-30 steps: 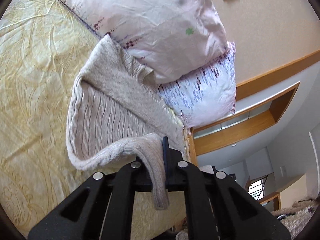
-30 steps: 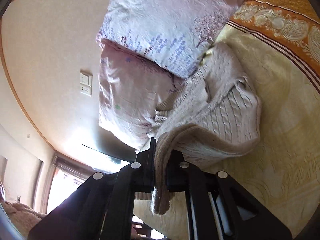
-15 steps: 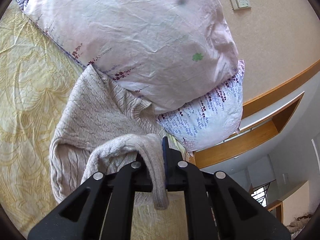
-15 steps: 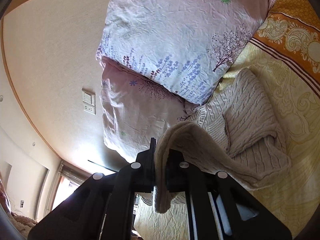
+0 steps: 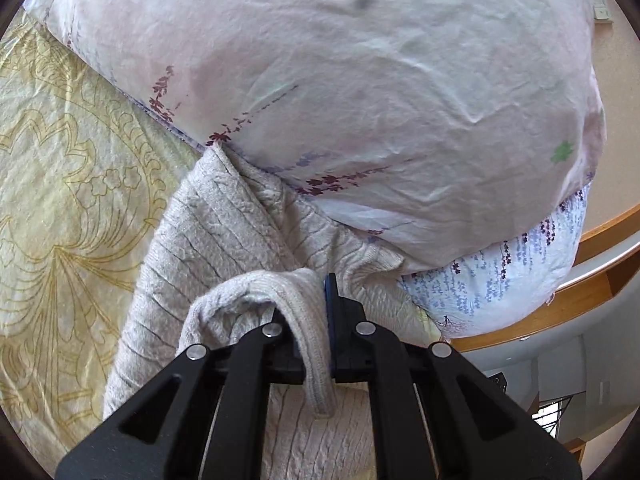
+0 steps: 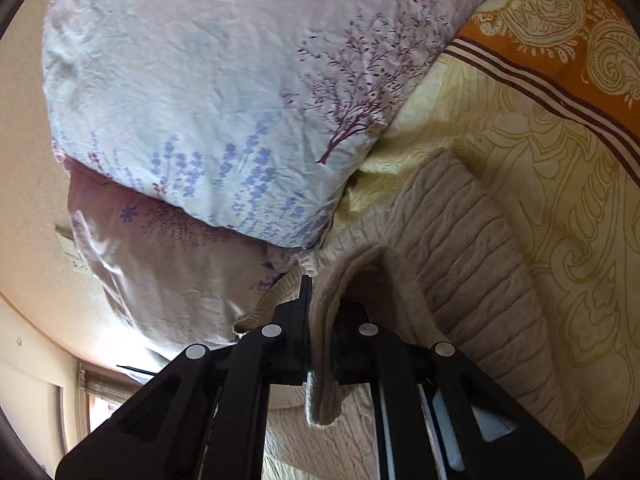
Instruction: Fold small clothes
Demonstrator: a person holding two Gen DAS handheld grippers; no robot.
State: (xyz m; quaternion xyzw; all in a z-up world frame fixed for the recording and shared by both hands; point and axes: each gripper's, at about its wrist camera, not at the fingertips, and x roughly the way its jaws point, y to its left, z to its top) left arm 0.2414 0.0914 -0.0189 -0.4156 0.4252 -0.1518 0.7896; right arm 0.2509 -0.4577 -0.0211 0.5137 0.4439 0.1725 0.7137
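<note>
Both jaws are clamped on the hem of the beige cable-knit sweater (image 5: 224,248), which lies on the yellow patterned bedspread (image 5: 68,184); left gripper (image 5: 320,312), right gripper (image 6: 322,320). The pink floral pillow (image 5: 340,92) at twelve o'clock could catch the fold and bunch it.

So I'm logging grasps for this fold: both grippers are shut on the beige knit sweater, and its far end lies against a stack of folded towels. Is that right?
Not quite. Both the left gripper and the right gripper are shut on the beige knit sweater, but its far end lies against two floral pillows, not towels. The right wrist view shows them stacked, one on the other, on the yellow bedspread.
</note>
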